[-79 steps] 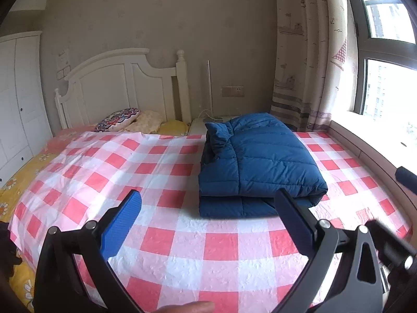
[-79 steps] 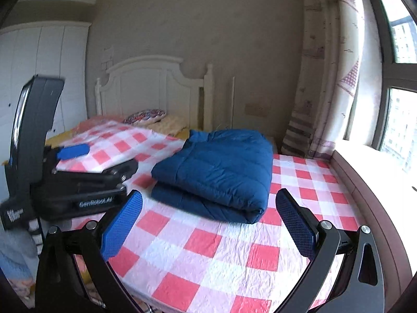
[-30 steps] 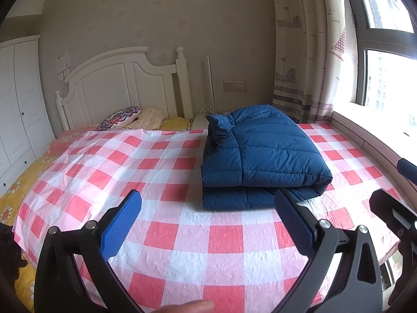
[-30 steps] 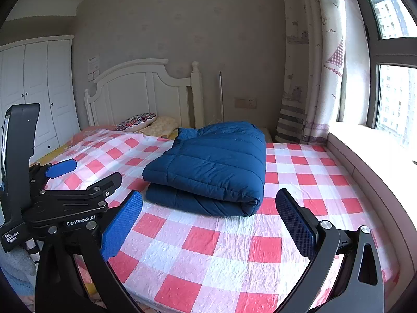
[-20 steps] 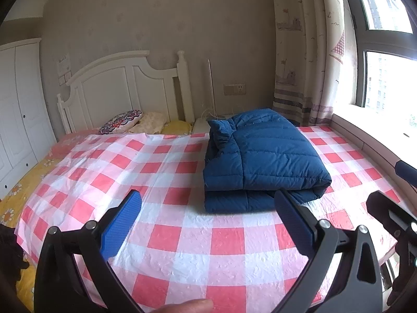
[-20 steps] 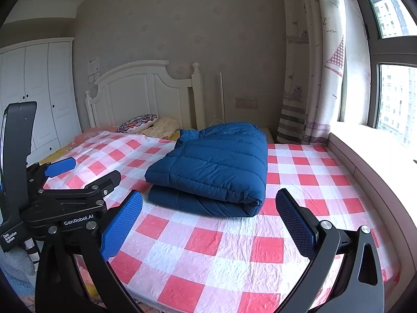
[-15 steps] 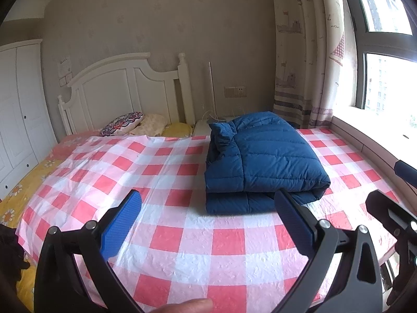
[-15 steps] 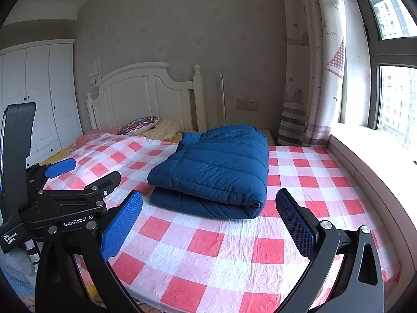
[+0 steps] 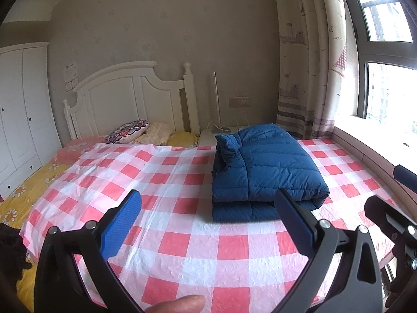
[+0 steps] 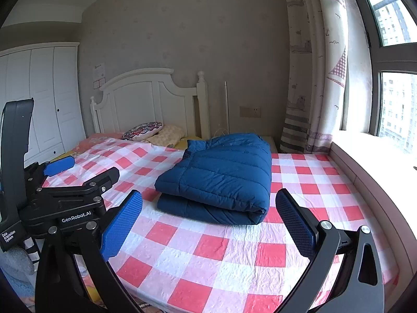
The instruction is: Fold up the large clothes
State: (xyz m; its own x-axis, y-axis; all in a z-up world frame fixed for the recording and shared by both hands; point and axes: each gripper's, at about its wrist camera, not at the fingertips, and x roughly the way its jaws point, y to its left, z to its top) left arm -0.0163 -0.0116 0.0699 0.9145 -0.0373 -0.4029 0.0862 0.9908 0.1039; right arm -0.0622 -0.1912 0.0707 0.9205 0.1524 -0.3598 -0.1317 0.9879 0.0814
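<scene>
A dark blue puffer jacket lies folded in a thick stack on the red-and-white checked bed cover, toward the window side. It also shows in the right wrist view. My left gripper is open and empty, held above the foot of the bed, short of the jacket. My right gripper is open and empty, also back from the jacket's near fold. The left gripper's body appears in the right wrist view at the left.
A white headboard and pillows are at the far end. A white wardrobe stands on the left. A curtain, window and sill run along the right. The bed's foot edge is near me.
Both grippers have drawn back and lifted slightly from the bed; the jacket looks a little farther away. The jacket stays folded and has not moved. Both grippers stayed open.
</scene>
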